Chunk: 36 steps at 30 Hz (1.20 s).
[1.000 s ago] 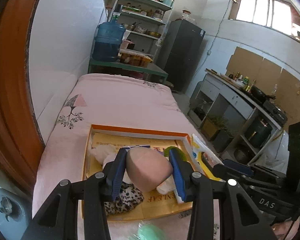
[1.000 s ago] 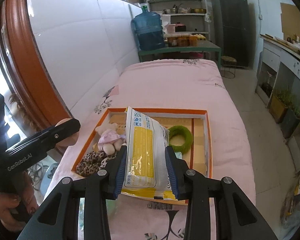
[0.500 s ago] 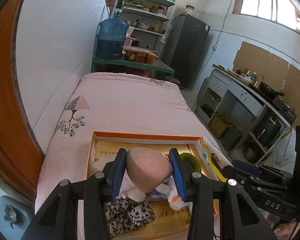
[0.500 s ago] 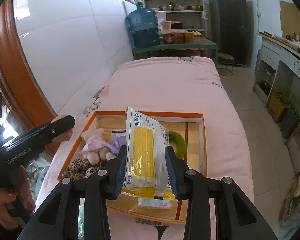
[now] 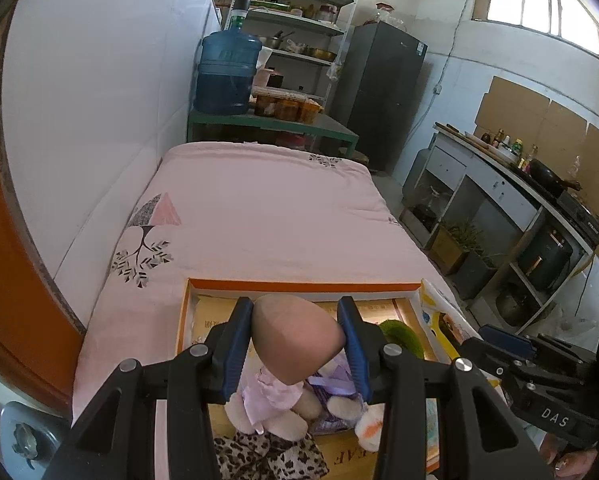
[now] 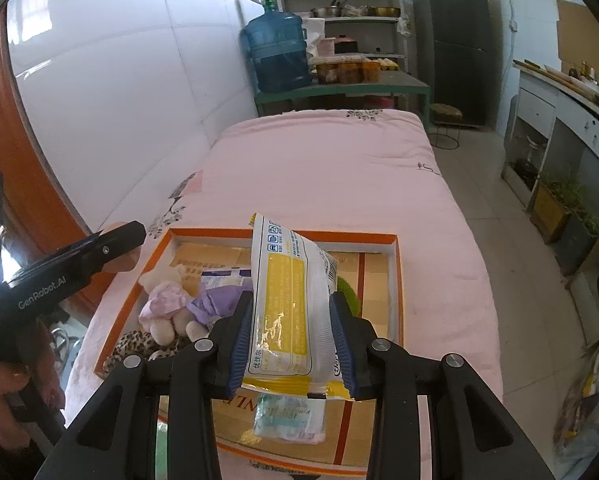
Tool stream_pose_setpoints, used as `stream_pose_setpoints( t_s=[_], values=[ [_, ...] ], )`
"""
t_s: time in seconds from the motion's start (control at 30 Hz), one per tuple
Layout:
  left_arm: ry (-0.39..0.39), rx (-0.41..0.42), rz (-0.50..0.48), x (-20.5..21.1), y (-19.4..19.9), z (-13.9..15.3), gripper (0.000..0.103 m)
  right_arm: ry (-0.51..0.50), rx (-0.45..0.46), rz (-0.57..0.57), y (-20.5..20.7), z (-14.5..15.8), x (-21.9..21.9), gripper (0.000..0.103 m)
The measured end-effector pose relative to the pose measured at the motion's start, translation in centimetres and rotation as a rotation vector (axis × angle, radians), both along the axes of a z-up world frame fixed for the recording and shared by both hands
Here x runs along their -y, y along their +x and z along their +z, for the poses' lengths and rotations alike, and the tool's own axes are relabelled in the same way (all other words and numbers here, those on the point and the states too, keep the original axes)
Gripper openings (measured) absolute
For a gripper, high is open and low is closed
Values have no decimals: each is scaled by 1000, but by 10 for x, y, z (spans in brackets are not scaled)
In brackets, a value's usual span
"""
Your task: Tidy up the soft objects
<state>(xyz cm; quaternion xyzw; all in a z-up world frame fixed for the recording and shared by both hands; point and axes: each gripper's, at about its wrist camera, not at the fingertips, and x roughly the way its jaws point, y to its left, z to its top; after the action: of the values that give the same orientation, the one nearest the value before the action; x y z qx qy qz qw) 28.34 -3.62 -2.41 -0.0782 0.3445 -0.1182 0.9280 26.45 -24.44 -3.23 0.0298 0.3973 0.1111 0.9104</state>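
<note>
Left wrist view: left gripper point(image 5: 299, 338) clamps a beige egg-shaped sponge point(image 5: 295, 340) over the orange-rimmed tray point(image 5: 299, 286) on the pink bed point(image 5: 259, 208). Right gripper point(image 6: 291, 340) pinches a yellow-and-white packet point(image 6: 287, 304) above that tray, plush toys point(image 6: 167, 304) lying inside.

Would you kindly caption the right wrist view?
Right gripper holds a yellow-and-white packet above the orange-rimmed box of plush toys.
</note>
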Motion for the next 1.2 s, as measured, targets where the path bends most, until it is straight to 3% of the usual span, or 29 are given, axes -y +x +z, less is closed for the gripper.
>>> stream_pose_setpoints(
  t_s=[0.57, 1.2],
  values=[
    [-22, -54, 23, -4, 32, -16, 44, -35, -30, -6, 34, -18, -4, 38],
    [68, -154, 41, 4, 59, -65, 44, -78, -66, 2, 48, -45, -13, 39]
  ],
)
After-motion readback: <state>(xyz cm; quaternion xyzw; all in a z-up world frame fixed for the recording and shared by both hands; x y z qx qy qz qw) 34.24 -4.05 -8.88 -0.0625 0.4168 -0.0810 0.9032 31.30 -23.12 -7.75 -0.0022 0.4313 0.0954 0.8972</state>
